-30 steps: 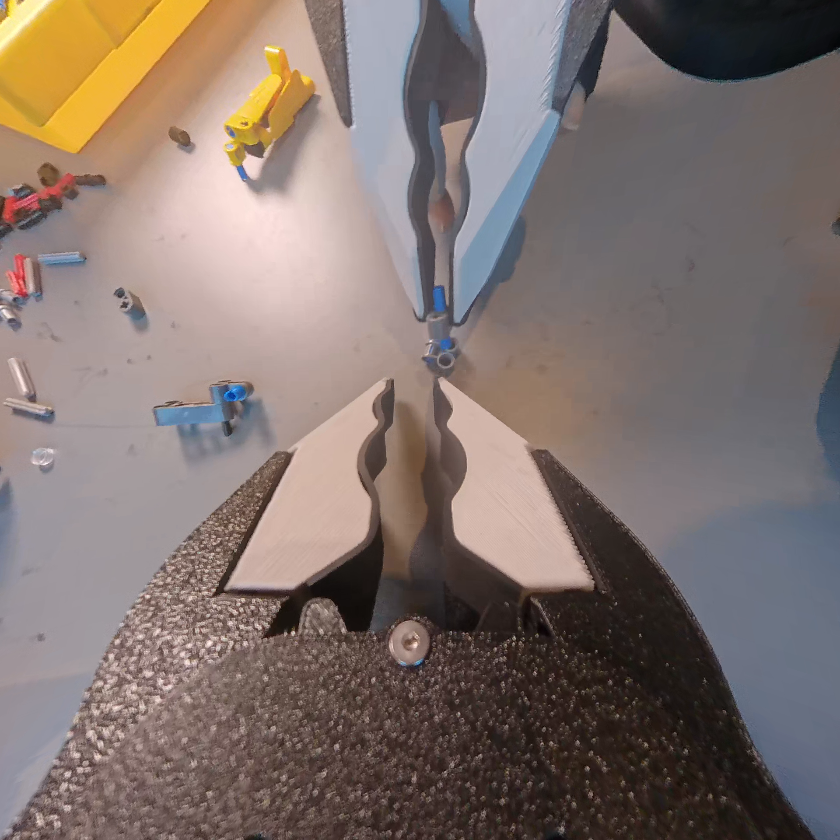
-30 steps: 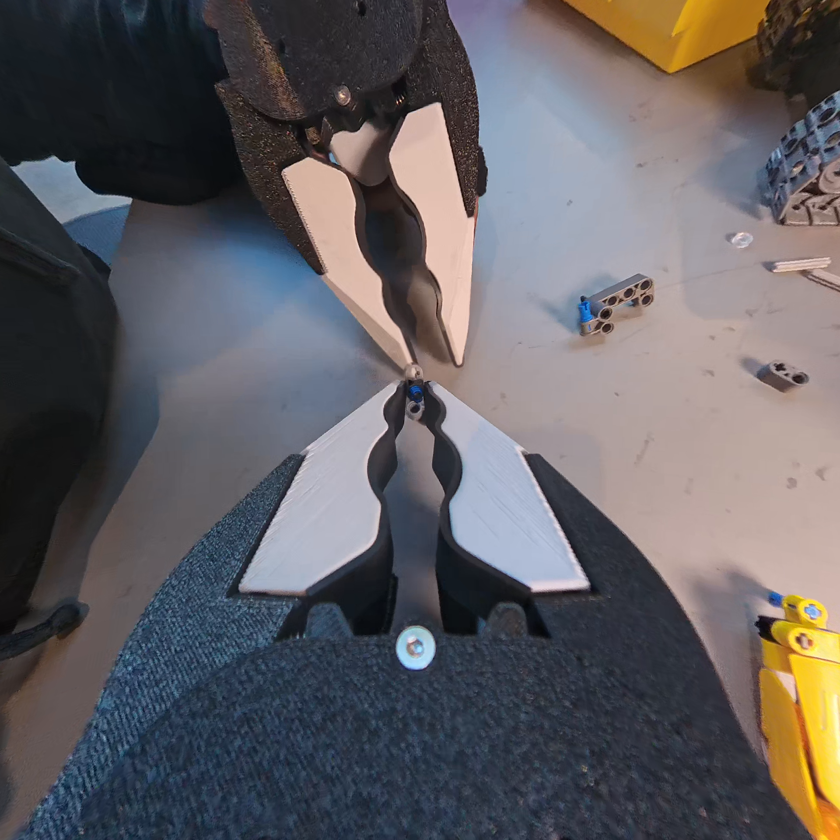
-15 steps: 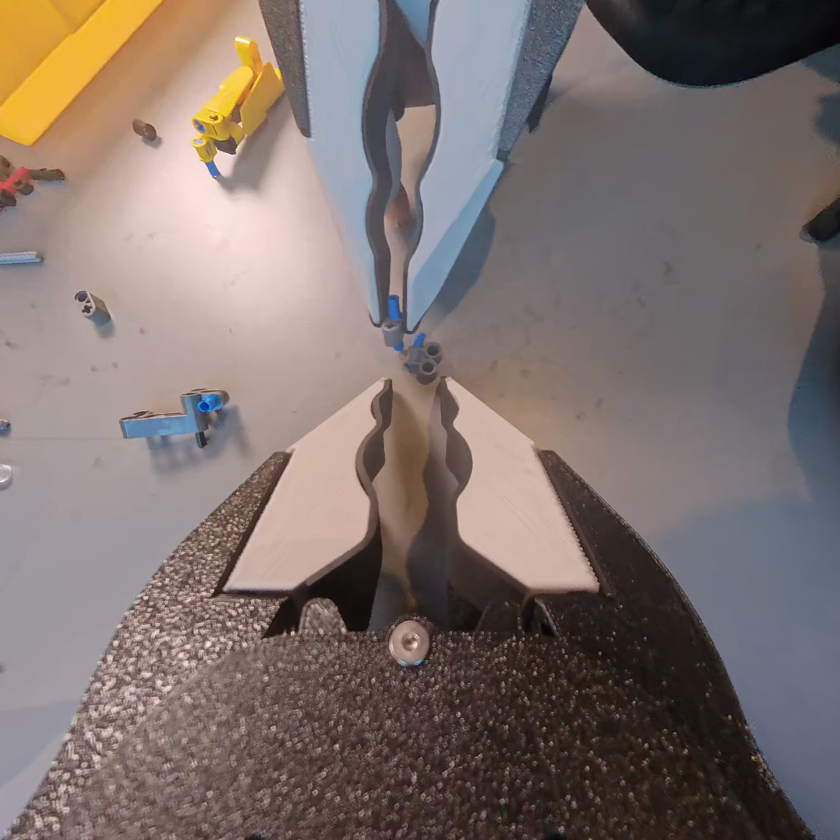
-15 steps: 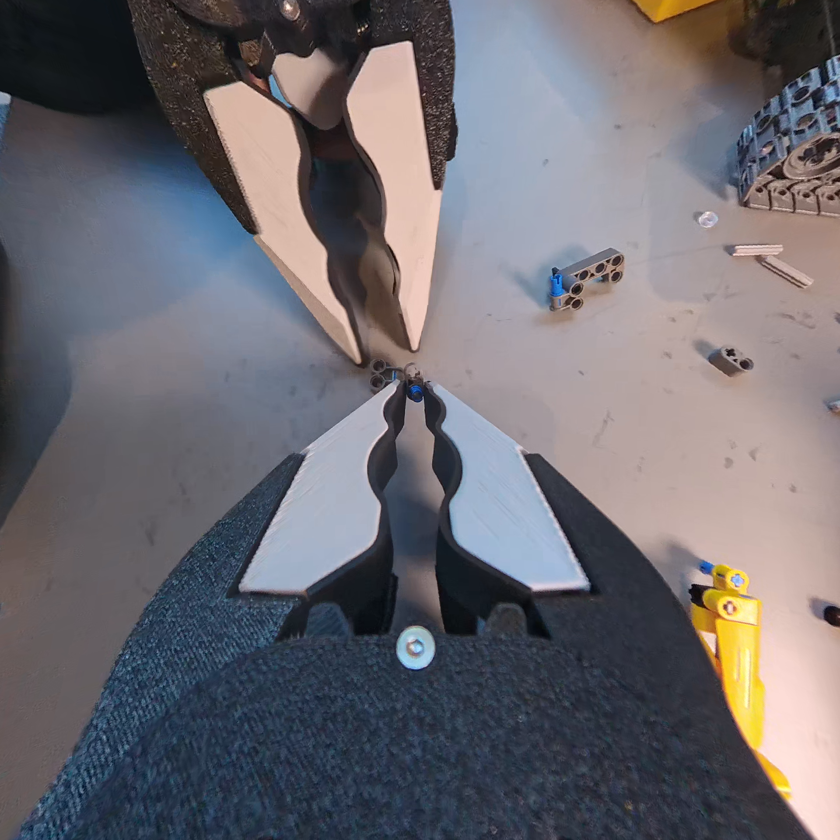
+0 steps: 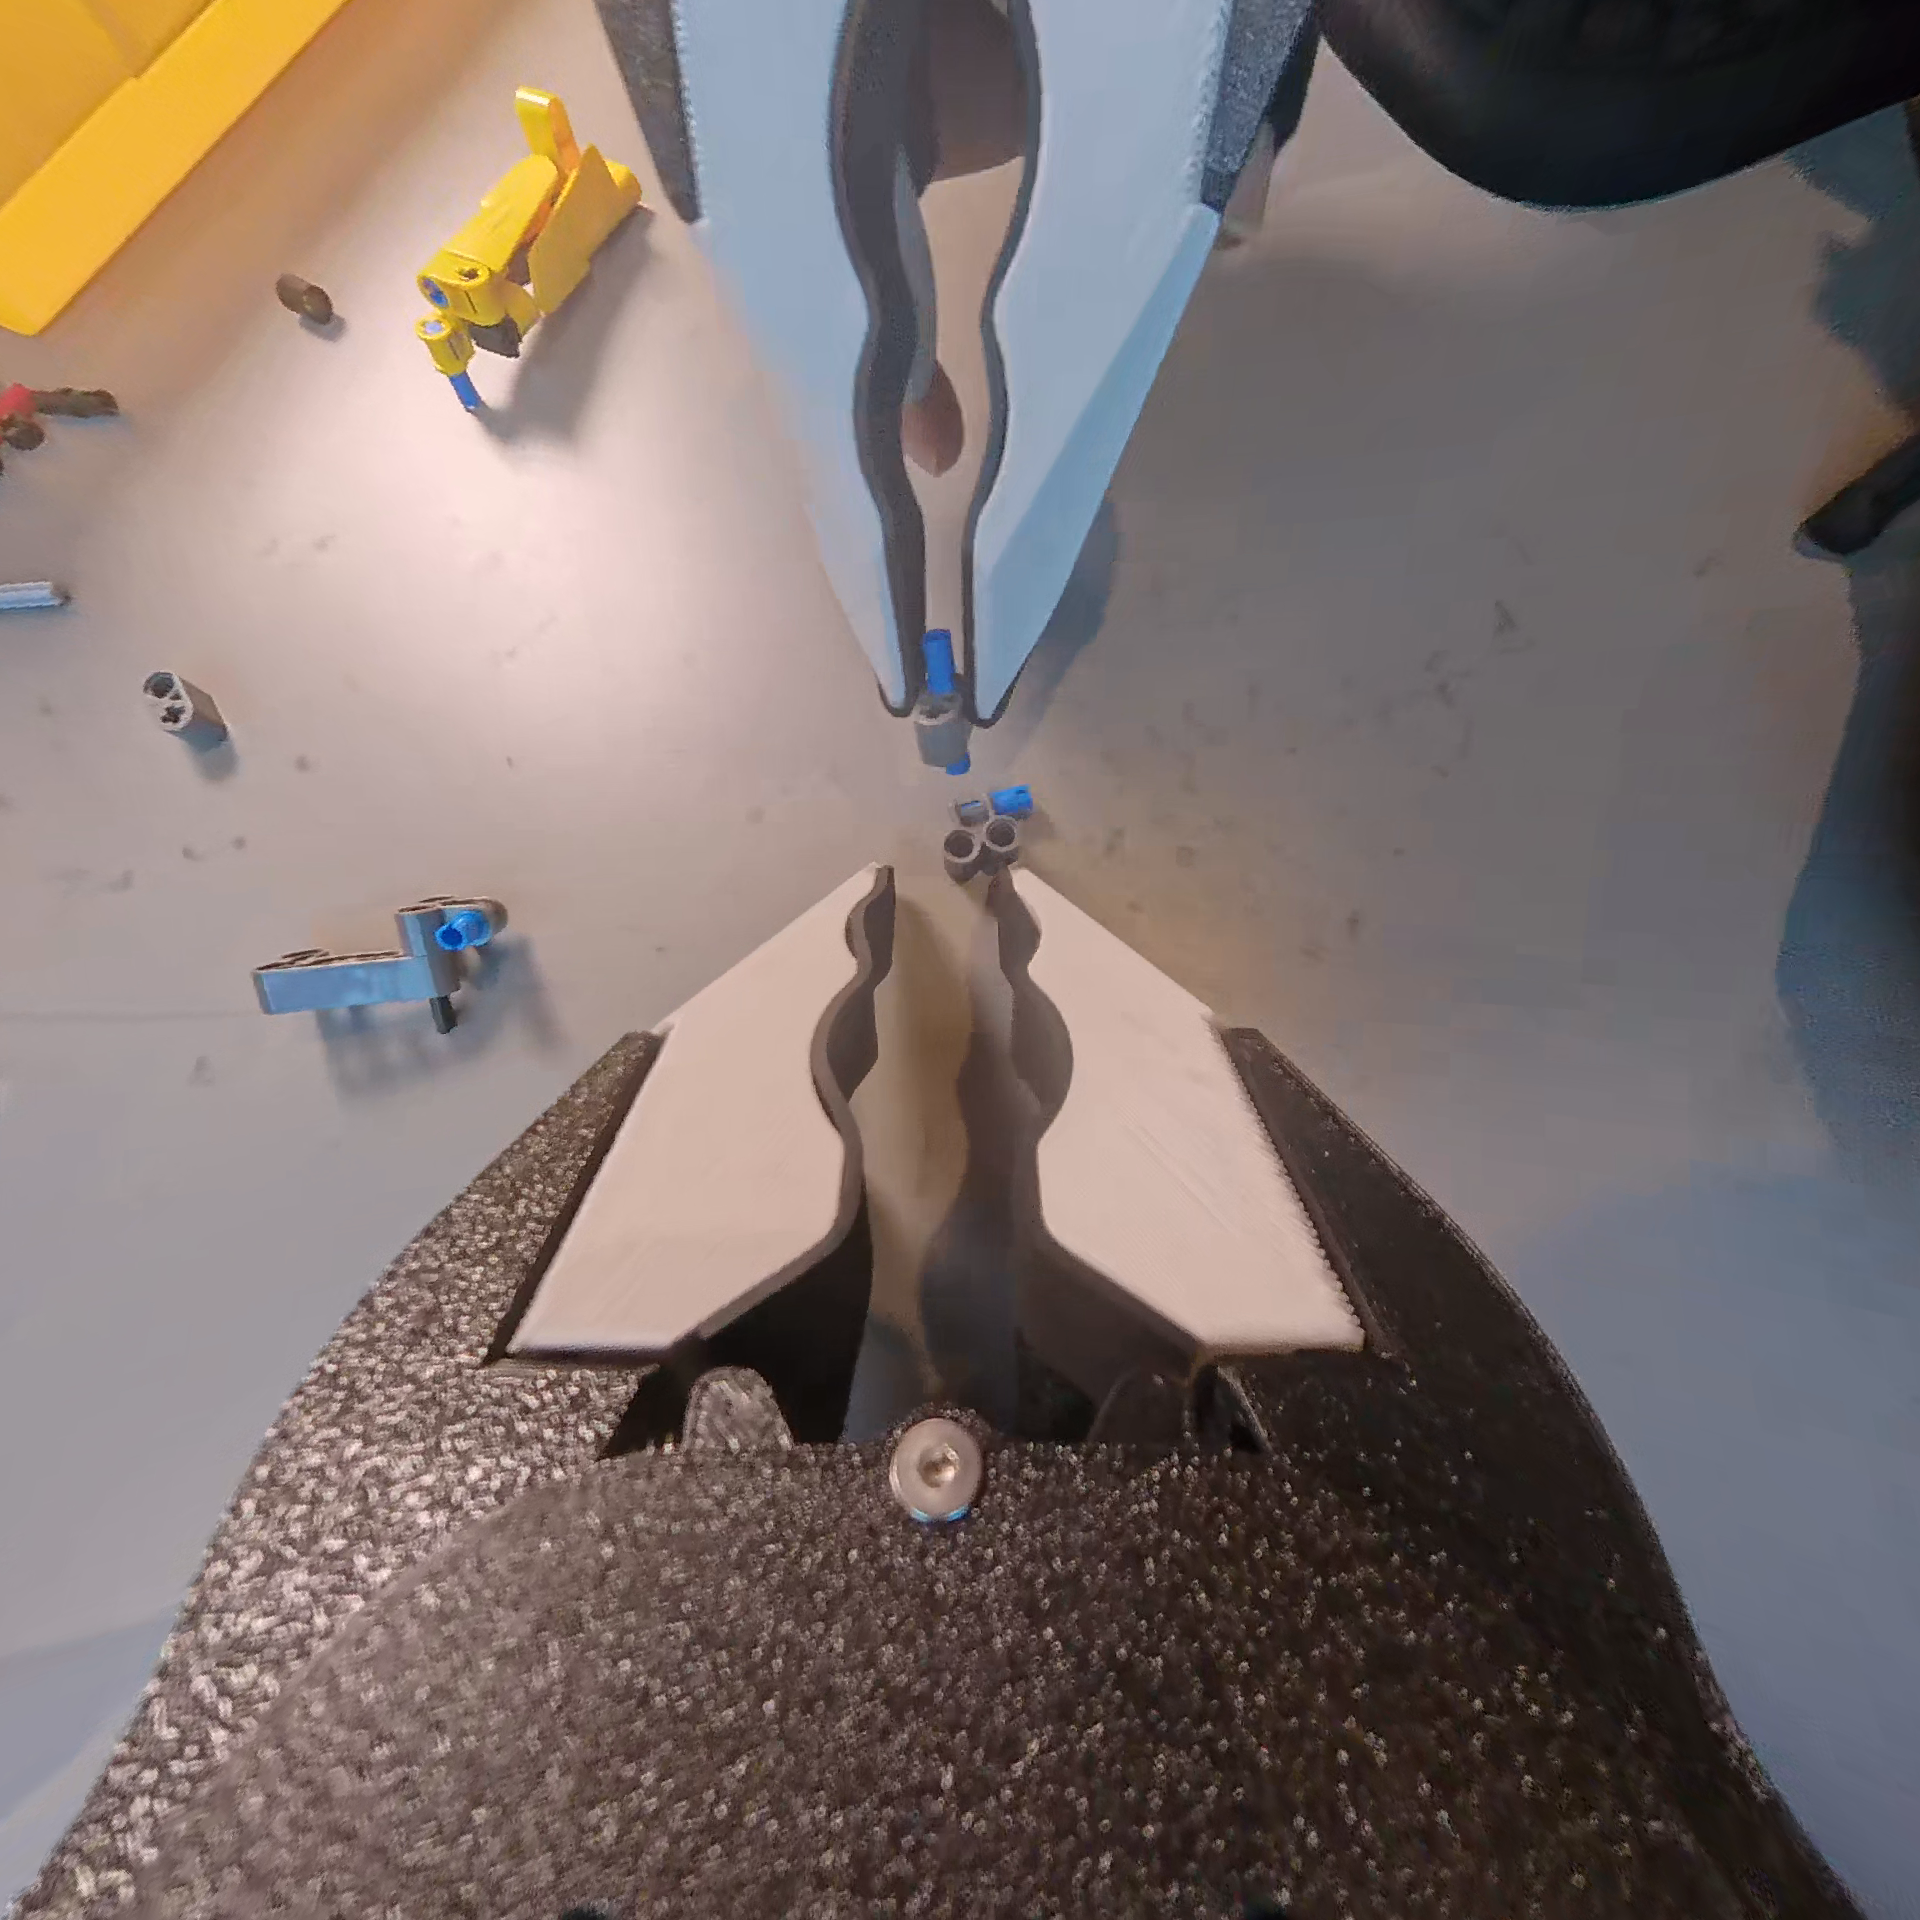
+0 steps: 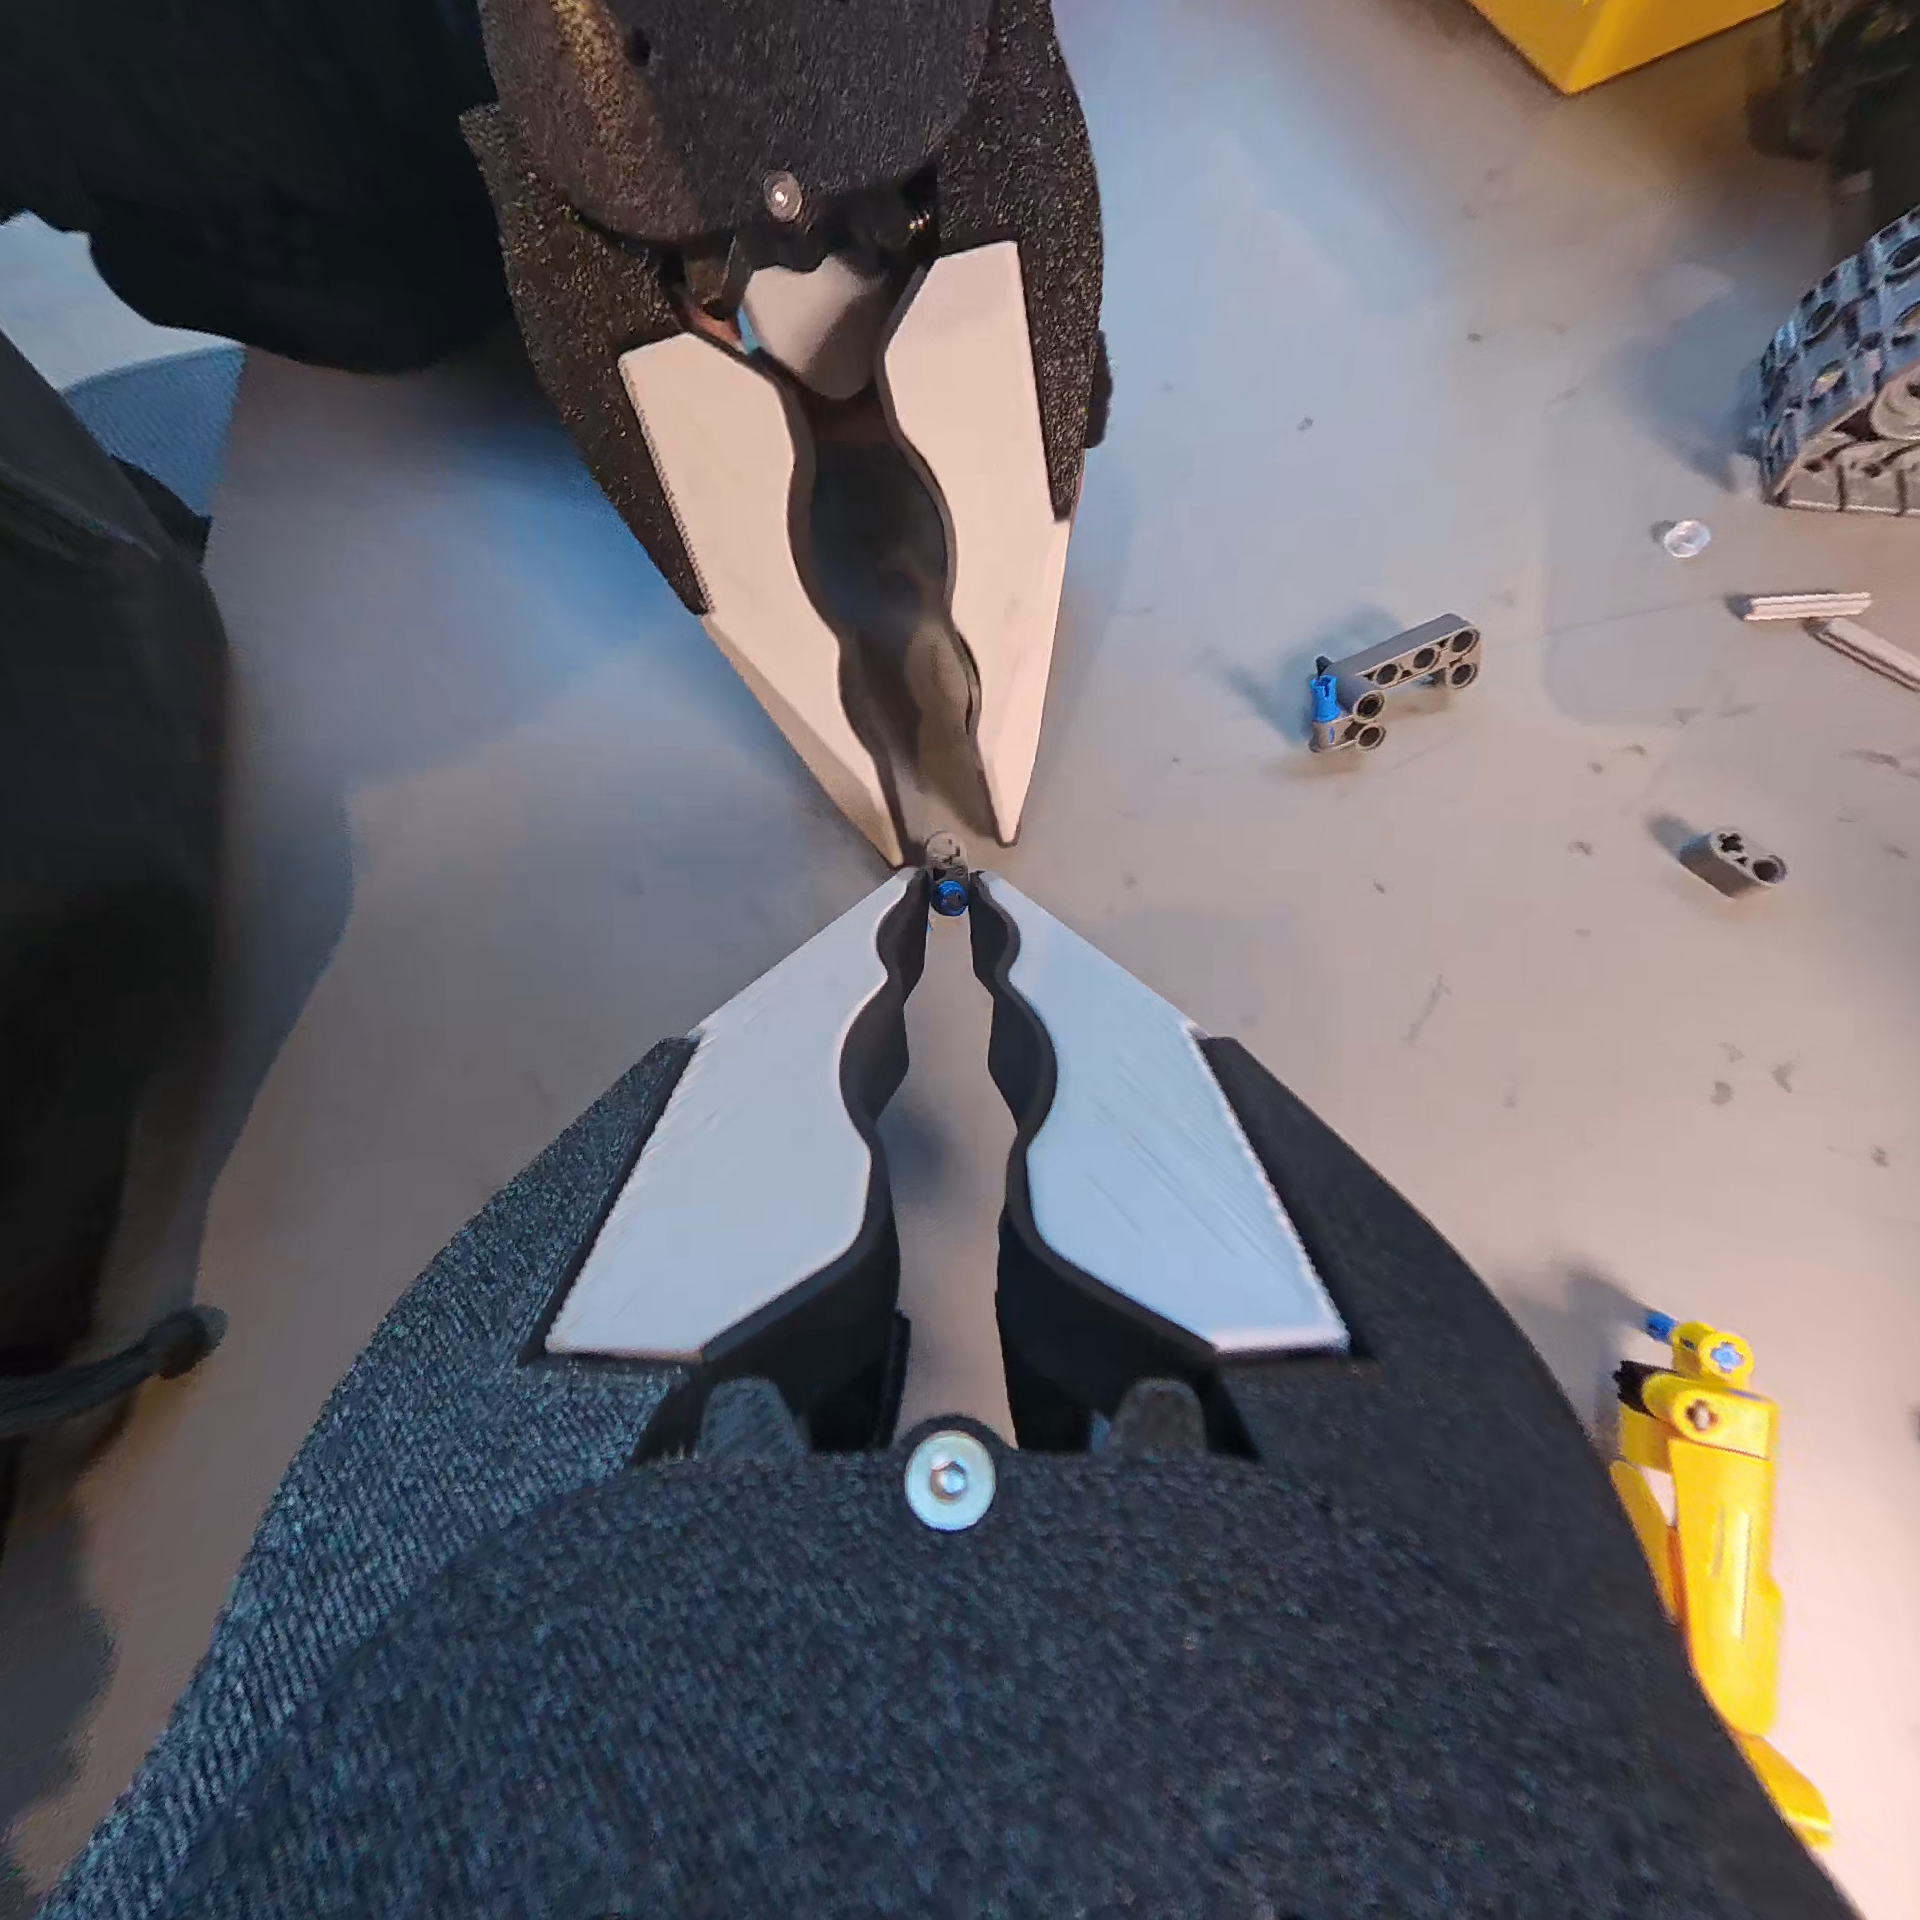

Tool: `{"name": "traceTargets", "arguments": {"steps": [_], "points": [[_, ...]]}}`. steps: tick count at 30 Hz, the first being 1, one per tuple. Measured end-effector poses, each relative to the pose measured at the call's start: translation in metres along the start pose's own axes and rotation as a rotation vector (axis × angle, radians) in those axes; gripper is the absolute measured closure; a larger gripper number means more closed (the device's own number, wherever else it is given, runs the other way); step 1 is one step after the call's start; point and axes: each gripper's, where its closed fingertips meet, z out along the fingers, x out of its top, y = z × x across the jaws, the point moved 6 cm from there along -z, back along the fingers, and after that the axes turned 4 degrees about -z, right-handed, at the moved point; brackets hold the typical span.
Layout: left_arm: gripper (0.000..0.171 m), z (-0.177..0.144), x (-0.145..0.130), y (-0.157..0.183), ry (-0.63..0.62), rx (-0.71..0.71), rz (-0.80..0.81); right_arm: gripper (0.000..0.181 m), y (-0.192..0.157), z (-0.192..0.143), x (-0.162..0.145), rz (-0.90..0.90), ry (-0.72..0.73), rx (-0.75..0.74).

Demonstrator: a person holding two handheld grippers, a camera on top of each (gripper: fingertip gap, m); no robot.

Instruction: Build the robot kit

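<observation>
Pinching a grey sleeve (image 6: pixel 948 854) with a blue pin (image 6: pixel 948 896) through it, our right tool (image 6: pixel 948 883) has its tips pressed on the piece just above the counter (image 5: pixel 1455 520). Tip to tip with it, our left tool (image 5: pixel 940 883) is slightly spread and holds nothing. A small grey connector (image 5: pixel 977 844) carrying a second blue pin lies on the counter touching or just beside that tool's right fingertip, and a little short of the held sleeve. We cannot tell whether the sleeve touches the counter. Farther out in the left wrist view lie an L-shaped grey beam (image 5: pixel 353 977), a grey block (image 5: pixel 185 712) and a yellow part (image 5: pixel 520 260), well apart from both tools. Beyond them sits a yellow bin (image 5: pixel 125 156). In the right wrist view, a grey track (image 6: pixel 1849 395) rests at the far edge.
</observation>
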Motion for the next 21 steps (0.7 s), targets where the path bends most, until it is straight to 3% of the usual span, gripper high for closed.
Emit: {"name": "traceTargets", "arguments": {"steps": [10,18,21], "points": [[0.163,0.002,0.0,0.0,-0.003,-0.017,0.016,0.174,0.002,0.014,0.009,-0.01,-0.122,0.071],[0.161,0.001,-0.001,-0.005,0.0,-0.027,0.009,0.174,0.01,0.017,0.015,-0.056,-0.204,0.066],[0.152,-0.001,-0.002,-0.003,0.003,-0.04,-0.001,0.174,0.01,0.016,0.015,-0.051,-0.224,0.066]]}}
